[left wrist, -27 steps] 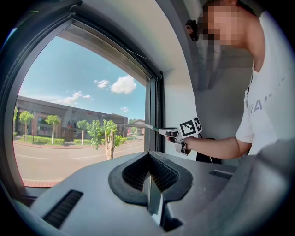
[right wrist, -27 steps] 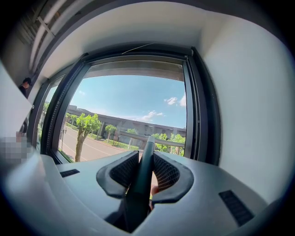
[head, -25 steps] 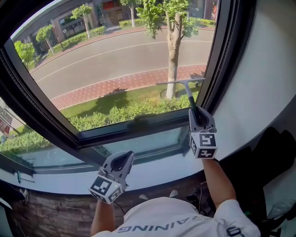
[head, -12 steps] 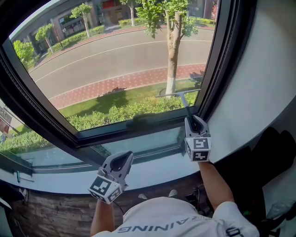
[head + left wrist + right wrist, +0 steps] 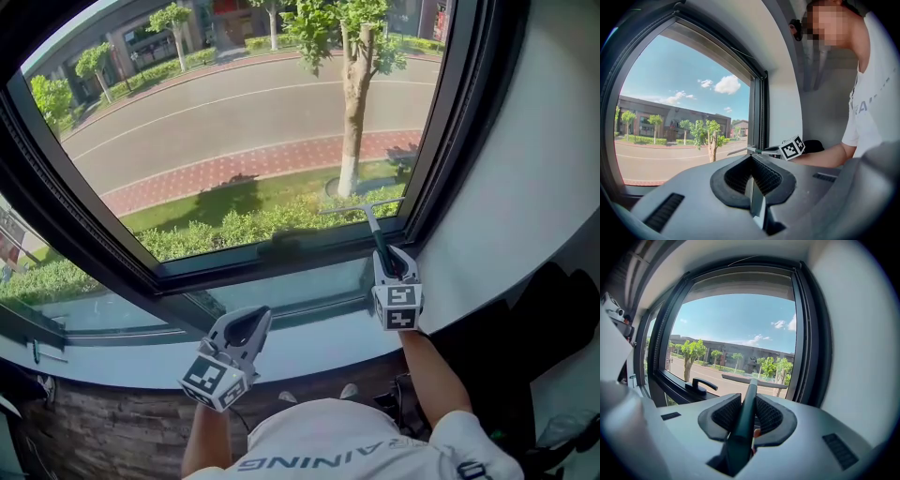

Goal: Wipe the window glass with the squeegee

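The squeegee [image 5: 364,208] has a thin blade lying across the window glass [image 5: 244,122], low in the pane's right corner just above the bottom frame. Its dark handle [image 5: 746,413] runs back between the jaws of my right gripper [image 5: 391,265], which is shut on it. In the right gripper view the blade [image 5: 754,380] sits level against the glass. My left gripper [image 5: 246,330] hangs lower, in front of the sill, away from the glass. Its jaws are shut with nothing between them [image 5: 752,164]. From there the right gripper's marker cube [image 5: 792,147] shows to the right.
A dark window frame [image 5: 281,253] borders the pane, with a lever handle [image 5: 701,385] on the frame left of the squeegee. A pale sill [image 5: 309,342] runs below. The white wall [image 5: 525,169] stands close on the right. The person's shirt [image 5: 347,441] fills the bottom.
My right gripper has drawn the squeegee down the glass, from mid-height of the lower pane to just above the bottom frame. The left gripper has stayed put.
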`<state>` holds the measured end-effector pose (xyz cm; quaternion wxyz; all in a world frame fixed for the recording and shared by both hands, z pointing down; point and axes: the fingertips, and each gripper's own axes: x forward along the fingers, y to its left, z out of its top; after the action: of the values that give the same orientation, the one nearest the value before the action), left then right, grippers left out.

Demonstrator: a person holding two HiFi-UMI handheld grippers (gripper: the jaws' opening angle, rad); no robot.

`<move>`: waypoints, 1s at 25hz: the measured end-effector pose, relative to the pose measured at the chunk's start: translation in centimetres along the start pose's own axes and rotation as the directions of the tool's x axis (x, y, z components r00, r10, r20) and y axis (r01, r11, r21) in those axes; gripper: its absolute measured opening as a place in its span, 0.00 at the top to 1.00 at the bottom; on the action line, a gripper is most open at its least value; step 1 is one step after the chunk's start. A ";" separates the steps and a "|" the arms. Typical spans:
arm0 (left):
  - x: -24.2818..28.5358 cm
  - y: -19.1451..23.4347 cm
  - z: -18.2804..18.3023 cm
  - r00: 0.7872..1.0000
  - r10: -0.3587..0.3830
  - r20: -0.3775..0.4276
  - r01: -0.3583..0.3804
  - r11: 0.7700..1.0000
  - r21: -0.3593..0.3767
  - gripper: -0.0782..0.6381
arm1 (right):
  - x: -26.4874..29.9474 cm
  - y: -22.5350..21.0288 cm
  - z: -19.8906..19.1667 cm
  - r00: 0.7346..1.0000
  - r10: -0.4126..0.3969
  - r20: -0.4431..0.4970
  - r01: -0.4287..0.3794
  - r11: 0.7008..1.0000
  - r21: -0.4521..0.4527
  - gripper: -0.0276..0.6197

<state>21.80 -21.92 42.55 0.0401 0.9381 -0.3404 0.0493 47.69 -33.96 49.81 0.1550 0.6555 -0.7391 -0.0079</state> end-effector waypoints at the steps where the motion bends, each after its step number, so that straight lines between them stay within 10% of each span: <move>1: 0.0 0.0 -0.1 1.000 0.000 -0.002 0.000 1.000 -0.001 0.87 | 0.1 0.1 -0.3 1.000 0.002 -0.006 -0.003 1.000 -0.002 0.81; 25: -0.3 0.0 -1.0 1.000 0.016 -0.021 -0.016 1.000 -0.013 0.87 | 1.4 1.7 -6.0 0.990 0.033 -0.137 -0.036 0.999 -0.021 0.81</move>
<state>21.51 -21.67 43.48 0.0495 0.9345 -0.3478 0.0571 47.33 -33.97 56.20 0.2131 0.6397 -0.7378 0.0308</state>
